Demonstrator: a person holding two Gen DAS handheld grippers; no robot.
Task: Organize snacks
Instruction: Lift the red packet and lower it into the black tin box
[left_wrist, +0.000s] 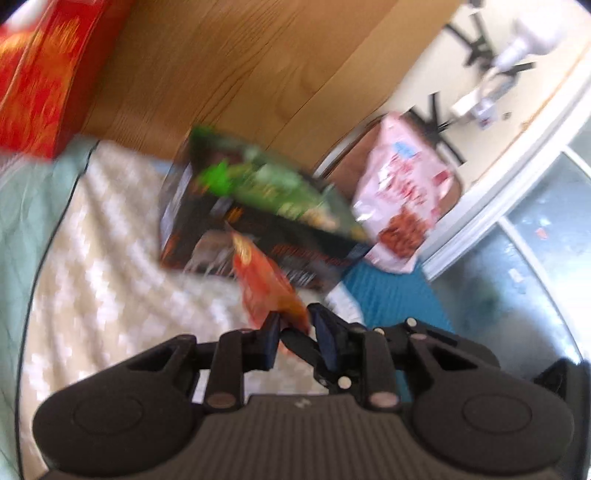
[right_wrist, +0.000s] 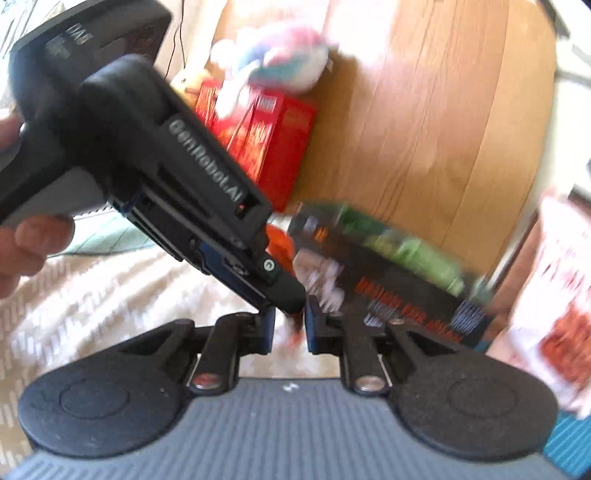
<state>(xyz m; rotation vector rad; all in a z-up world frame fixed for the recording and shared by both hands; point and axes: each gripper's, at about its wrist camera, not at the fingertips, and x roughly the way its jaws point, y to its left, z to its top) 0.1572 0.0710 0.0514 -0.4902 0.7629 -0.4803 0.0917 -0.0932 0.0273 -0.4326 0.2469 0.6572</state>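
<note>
Pinching the orange snack packet (left_wrist: 264, 284), left gripper (left_wrist: 293, 328) closed.

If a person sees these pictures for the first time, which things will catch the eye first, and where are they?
First the orange snack bag, pinched between the fingers of the left gripper, just in front of a black box with a green bag on top. A bright red box stands at the far left on the wooden floor, and a pink bag leans to the right. In the right wrist view, the left gripper crosses the picture diagonally.
</note>
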